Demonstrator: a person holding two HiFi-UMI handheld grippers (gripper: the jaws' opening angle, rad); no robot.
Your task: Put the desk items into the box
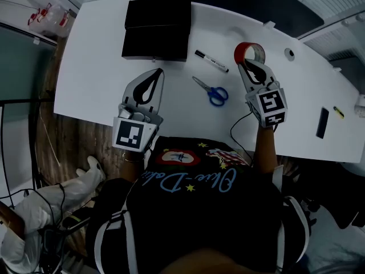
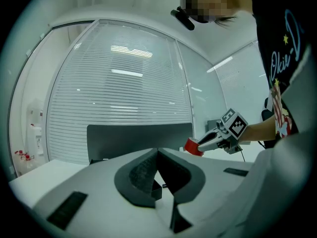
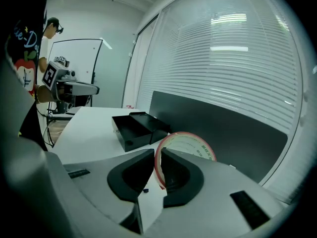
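Note:
A red tape roll (image 1: 249,52) hangs above the white table (image 1: 91,67), pinched by its wall in my right gripper (image 1: 251,66). In the right gripper view the roll (image 3: 187,144) stands upright between the dark pads, and my right gripper (image 3: 158,158) is shut on it. The open black box (image 1: 155,29) sits at the table's far side, also seen as the box (image 3: 138,127). A black marker (image 1: 211,61) and blue-handled scissors (image 1: 212,91) lie between my grippers. My left gripper (image 1: 157,74) hovers near the box, its jaws together and empty; its tips (image 2: 157,153) meet.
A flat black slab (image 1: 322,123), a small yellow item (image 1: 339,112) and a round cap (image 1: 290,53) lie at the table's right end. A dark panel (image 2: 138,138) stands behind the table, with blinds beyond. The person's torso is at the near edge.

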